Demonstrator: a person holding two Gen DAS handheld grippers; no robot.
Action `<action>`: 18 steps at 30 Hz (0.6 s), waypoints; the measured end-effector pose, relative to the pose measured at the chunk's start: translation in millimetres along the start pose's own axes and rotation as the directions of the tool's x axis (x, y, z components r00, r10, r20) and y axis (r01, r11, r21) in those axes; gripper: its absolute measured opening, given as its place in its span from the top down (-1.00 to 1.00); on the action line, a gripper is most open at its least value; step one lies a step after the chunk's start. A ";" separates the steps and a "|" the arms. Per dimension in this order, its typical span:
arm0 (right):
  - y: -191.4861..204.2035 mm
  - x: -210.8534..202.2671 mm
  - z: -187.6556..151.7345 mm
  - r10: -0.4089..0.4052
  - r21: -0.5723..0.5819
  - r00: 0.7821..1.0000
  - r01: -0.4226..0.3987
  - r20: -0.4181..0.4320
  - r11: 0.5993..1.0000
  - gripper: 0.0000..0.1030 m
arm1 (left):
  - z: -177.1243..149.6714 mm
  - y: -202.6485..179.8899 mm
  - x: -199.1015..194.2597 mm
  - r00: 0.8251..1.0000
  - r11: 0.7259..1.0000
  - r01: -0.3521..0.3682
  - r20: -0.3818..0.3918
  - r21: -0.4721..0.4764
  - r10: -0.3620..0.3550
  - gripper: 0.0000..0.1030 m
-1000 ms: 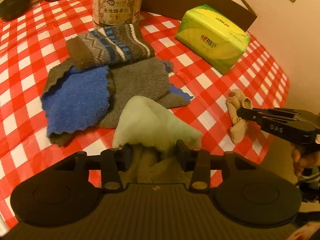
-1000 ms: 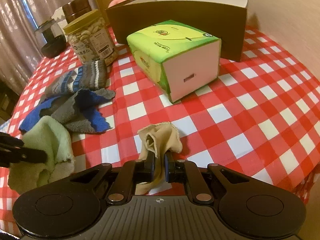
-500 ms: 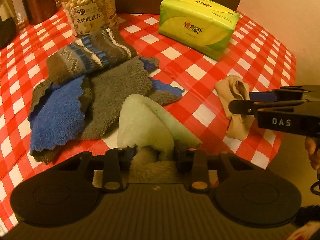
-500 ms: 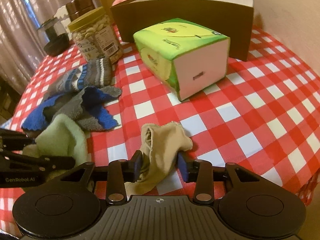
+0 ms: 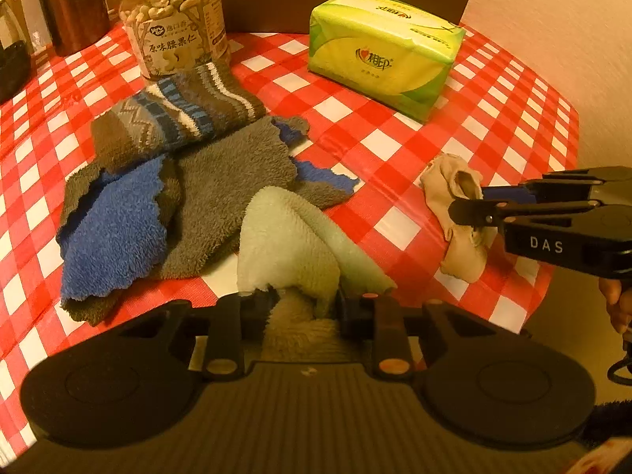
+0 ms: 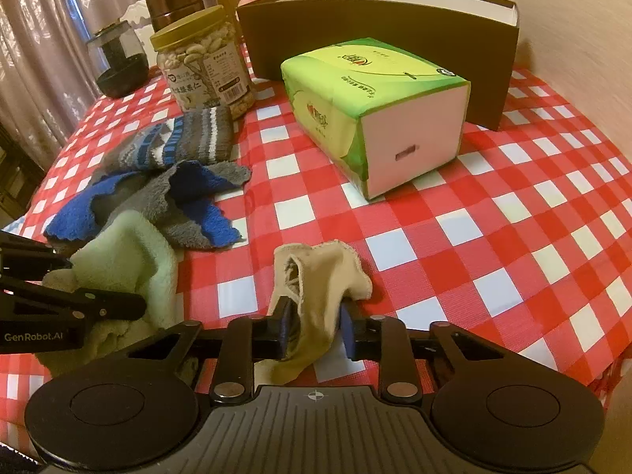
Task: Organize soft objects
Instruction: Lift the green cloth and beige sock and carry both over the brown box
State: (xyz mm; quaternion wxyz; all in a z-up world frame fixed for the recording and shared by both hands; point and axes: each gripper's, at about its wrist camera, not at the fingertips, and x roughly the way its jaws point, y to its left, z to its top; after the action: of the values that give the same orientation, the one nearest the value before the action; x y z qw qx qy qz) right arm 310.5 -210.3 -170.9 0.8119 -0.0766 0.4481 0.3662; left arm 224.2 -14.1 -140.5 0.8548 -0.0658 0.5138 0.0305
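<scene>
A pale green fluffy cloth [image 5: 284, 252] lies bunched at the near edge of the checked tablecloth. My left gripper [image 5: 306, 304] has a fold of it between its pads, and its jaws are closing. A small beige sock [image 6: 316, 276] lies to the right of the cloth. My right gripper [image 6: 315, 328] is closing on it, with its blue pads against both sides of the sock. A striped grey-blue sock [image 5: 177, 118] rests on a grey and blue cloth [image 5: 221, 189] behind the green cloth.
A green tissue pack [image 5: 379, 51] sits at the back right, in front of an open brown box [image 6: 375, 31]. A jar of nuts [image 5: 173, 19] and dark containers stand at the back left. The table's edge [image 5: 553, 276] runs close behind the beige sock.
The right jaws let go of the beige sock, spread, then narrowed again around a wider bunch of it. The left jaws narrowed on the green cloth while the left hand shifted a little.
</scene>
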 end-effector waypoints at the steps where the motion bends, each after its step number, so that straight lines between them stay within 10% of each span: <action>1: 0.0 -0.7 -0.4 0.001 -0.001 1.000 -0.001 0.003 1.000 0.68 | -0.3 -0.3 -1.2 1.000 1.000 0.002 0.002 0.002 -0.002 0.55; 18: -19.4 -42.6 3.1 0.045 0.036 0.998 -0.046 0.043 0.998 0.88 | 7.3 0.1 -48.9 0.996 0.999 0.045 0.075 0.010 -0.045 0.63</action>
State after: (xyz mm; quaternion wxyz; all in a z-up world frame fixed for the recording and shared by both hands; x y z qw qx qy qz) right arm 311.3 -245.3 -139.7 0.8138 -0.0436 0.4395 0.3777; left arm 207.6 -12.2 -94.0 0.8742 -0.0728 0.4800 0.0117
